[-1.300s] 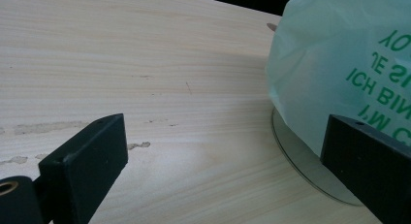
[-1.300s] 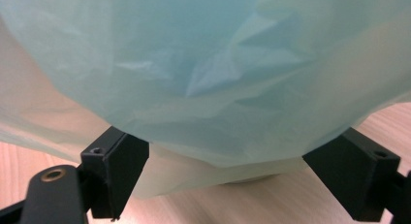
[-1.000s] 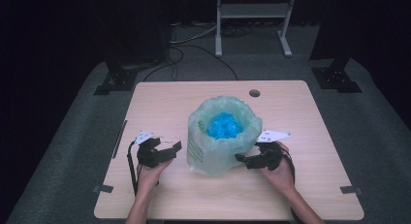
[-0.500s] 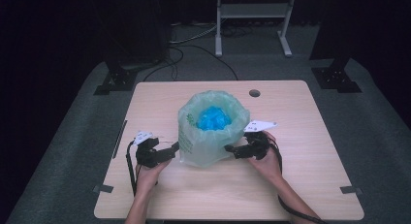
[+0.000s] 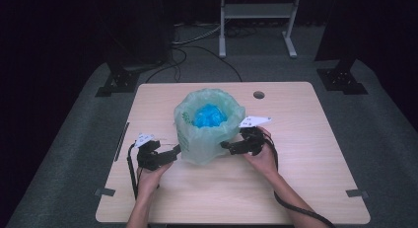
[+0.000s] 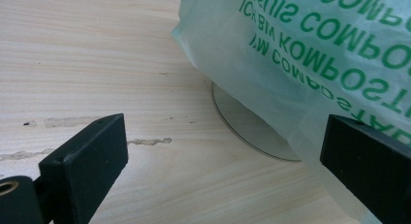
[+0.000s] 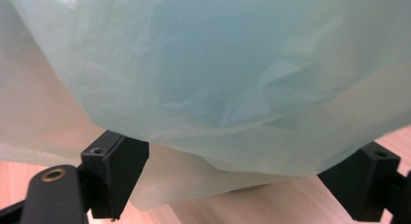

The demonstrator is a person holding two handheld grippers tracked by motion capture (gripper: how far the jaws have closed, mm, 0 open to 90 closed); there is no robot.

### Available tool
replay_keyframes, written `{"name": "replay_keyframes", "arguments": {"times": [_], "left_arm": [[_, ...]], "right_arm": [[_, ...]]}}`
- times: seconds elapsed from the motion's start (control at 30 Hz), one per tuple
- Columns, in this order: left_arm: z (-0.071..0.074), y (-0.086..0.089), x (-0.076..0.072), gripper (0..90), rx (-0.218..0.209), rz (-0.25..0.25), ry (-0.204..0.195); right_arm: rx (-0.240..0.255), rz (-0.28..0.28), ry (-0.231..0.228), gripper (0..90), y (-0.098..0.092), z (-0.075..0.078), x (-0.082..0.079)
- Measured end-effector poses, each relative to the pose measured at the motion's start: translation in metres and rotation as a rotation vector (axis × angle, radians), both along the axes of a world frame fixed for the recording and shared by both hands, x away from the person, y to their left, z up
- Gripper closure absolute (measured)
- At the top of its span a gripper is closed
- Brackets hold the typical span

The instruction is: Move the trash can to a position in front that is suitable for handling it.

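A pale wooden rectangular table (image 5: 305, 188) takes up the lower middle of the high view, set on grey carpet with dark stands behind it. Near the table's centre, a little left of the middle of the frame, stands a translucent pale green plastic bag (image 5: 204, 139) printed with green lettering, pulled over a round container whose grey base rim (image 6: 242, 124) peeks out under the plastic in the left gripper view. The bag's mouth is open at the top, and a crumpled bright blue mass (image 5: 209, 114) sits inside it.

From the bottom edge two forearms come up. The right gripper (image 5: 227, 146), black with a grey three-cornered plate on top, sits at the bag's right side, low down, its tips against the plastic. In the right gripper view the bag (image 7: 208, 78) bulges across the upper frame, and the two black jaws stand wide apart at the lower left and lower right corners, the plastic hanging over them and nothing pinched between.

The left gripper (image 5: 173, 153) lies at the bag's lower left, close to its foot. In the left gripper view its jaws are likewise spread wide, one over bare wood at lower left, the other at the right edge against the lettered plastic (image 6: 315, 49).

Smallest, a dark round hole (image 5: 258, 95) marks the tabletop towards its far edge, right of the bag.
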State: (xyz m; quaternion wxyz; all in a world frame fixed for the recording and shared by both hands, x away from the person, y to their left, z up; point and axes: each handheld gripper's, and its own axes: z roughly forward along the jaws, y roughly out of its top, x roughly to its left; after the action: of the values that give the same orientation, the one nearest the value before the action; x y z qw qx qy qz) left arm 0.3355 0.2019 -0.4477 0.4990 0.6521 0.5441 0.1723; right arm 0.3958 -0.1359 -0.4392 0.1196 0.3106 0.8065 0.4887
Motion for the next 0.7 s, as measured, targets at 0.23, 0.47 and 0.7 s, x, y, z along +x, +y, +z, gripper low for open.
{"name": "replay_keyframes", "arguments": {"times": [0.23,0.47,0.7], "left_arm": [[-0.001,0.000,0.000,2.0,0.002,-0.002,0.003],[-0.002,0.002,0.001,3.1,0.006,-0.003,0.015],[-0.001,0.007,0.002,4.4,0.014,0.012,0.021]], "right_arm": [[-0.001,0.001,0.005,16.2,0.005,0.000,0.004],[-0.009,-0.004,0.001,16.2,-0.007,0.001,0.001],[-0.041,-0.041,0.015,16.2,-0.041,0.000,-0.005]]}}
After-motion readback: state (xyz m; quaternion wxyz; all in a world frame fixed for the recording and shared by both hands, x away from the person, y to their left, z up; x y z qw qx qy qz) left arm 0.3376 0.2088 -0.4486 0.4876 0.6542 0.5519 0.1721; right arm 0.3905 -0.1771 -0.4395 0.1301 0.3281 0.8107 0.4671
